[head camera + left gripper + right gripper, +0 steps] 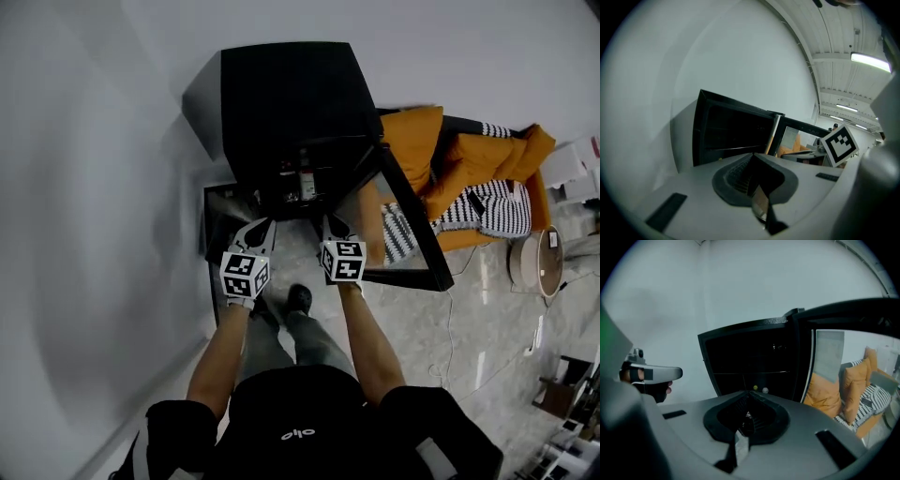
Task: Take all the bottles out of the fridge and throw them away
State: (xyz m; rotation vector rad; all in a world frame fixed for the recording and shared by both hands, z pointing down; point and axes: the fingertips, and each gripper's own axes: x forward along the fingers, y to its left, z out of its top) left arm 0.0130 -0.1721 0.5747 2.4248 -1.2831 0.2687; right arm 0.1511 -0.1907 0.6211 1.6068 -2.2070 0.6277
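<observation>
A black fridge [286, 112] stands against the white wall, its glass door [412, 230] swung open to the right. On a low shelf in its dark inside [750, 362] two bottle caps [760, 389] show, one yellow and one white; the bottles' bodies are hidden. Something small with a label [305, 185] also sits on a shelf. My left gripper [257, 228] and right gripper [333, 227] hang side by side just in front of the open fridge, both shut and empty. The left gripper's tips [752, 157] point at the fridge front [731, 136].
An orange sofa [469, 173] with striped cushions stands right of the fridge, behind the open door. A round pale object [538, 262] and a white cable [450, 328] lie on the tiled floor at the right. The person's feet [298, 298] are just below the grippers.
</observation>
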